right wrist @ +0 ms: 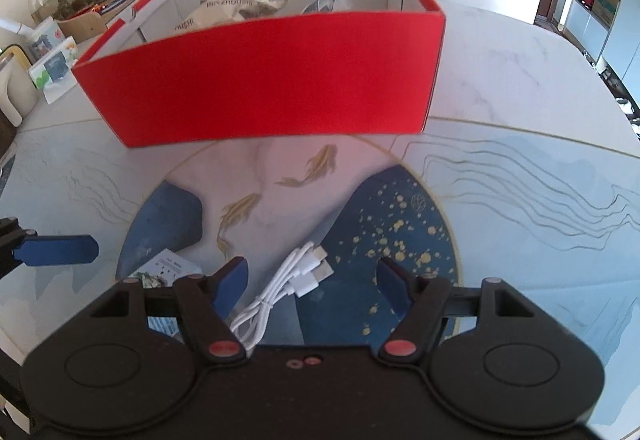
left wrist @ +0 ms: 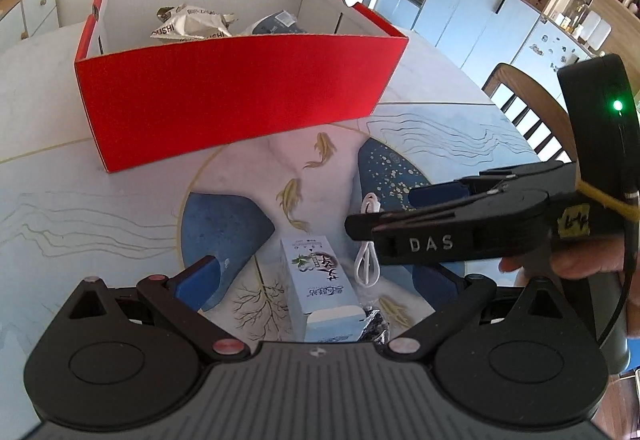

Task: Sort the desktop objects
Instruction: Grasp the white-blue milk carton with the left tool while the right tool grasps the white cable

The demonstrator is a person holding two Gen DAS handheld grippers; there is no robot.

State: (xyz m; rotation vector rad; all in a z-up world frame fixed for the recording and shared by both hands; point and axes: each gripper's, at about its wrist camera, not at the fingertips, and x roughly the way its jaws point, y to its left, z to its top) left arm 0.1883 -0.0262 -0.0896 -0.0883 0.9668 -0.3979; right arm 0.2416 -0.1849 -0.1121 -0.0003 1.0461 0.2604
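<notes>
One red box (left wrist: 236, 96) stands on the bench (left wrist: 60, 208), holding two packets: a crumpled white one (left wrist: 192, 22) and a dark one (left wrist: 276, 23). Outside it lie one pale carton (left wrist: 320, 288) and one coiled white cable (right wrist: 288, 280). The left tongs (left wrist: 320, 280) gape apart around the carton; the right tongs (right wrist: 312, 276) stand apart over the cable, gripping nothing.

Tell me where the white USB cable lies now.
The white USB cable lies on the table, between the right gripper's open fingers, right of the pale blue carton.
</notes>
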